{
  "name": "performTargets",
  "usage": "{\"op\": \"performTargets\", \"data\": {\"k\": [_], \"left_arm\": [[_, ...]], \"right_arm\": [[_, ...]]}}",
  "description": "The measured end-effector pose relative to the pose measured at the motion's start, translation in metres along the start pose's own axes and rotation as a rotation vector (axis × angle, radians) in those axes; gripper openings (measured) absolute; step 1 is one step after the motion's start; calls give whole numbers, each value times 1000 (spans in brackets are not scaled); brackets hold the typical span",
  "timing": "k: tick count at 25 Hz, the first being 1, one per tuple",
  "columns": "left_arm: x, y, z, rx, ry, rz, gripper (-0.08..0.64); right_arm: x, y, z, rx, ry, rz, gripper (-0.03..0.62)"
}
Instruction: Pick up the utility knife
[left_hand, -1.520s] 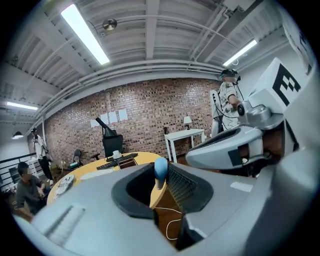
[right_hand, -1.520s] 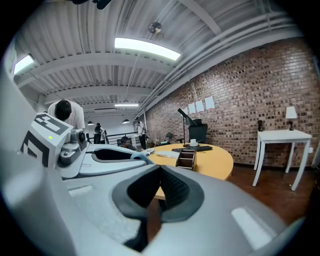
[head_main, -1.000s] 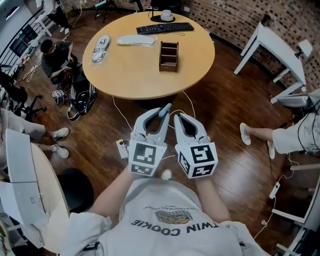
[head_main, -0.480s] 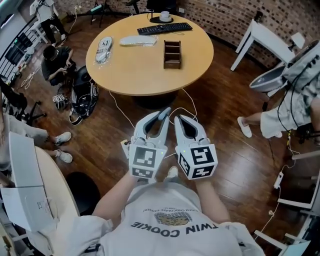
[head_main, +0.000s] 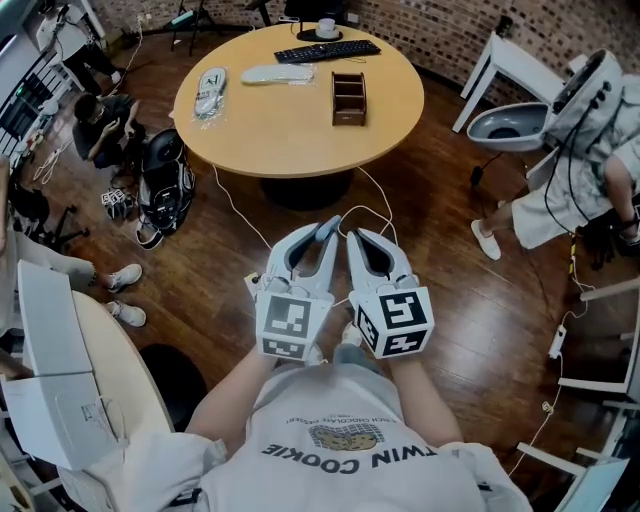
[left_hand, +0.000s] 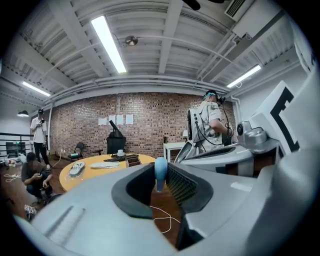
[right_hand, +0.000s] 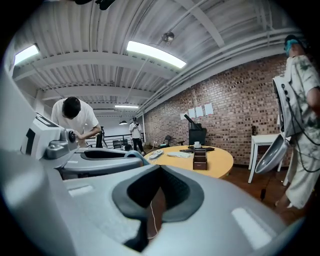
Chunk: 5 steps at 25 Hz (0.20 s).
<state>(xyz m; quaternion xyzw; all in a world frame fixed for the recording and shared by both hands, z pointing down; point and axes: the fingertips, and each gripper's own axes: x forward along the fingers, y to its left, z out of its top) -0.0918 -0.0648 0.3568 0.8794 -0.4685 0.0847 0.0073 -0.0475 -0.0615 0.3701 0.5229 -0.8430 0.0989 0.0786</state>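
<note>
I hold both grippers side by side at chest height over the wooden floor, pointing at a round yellow table (head_main: 290, 135). My left gripper (head_main: 326, 228) is shut on a small light-blue piece (left_hand: 160, 172), seen end-on between its tips; I cannot tell what it is. My right gripper (head_main: 352, 237) is shut with nothing between its tips (right_hand: 159, 169). On the table lie a clear bag with a white item (head_main: 210, 88), a long white thing (head_main: 277, 73), a black keyboard (head_main: 327, 50), a cup (head_main: 326, 26) and a brown wooden organiser (head_main: 349, 98). No utility knife is recognisable.
White cables (head_main: 372, 205) run across the floor between me and the table. A person in white carrying a grey shell (head_main: 508, 125) stands at the right beside a white table (head_main: 520, 65). Someone crouches by black bags (head_main: 160, 185) at the left. A white desk (head_main: 50, 360) is near my left.
Both grippers have moved forward together over the floor toward the table, jaws unchanged. The person with the grey shell has come into view at the right.
</note>
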Motion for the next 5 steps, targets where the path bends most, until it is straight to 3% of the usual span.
{"op": "performTargets", "data": {"k": [5], "left_arm": [[-21, 9, -5, -8, 6, -8, 71]], "right_arm": [[-2, 25, -2, -14, 1, -1, 0]]}}
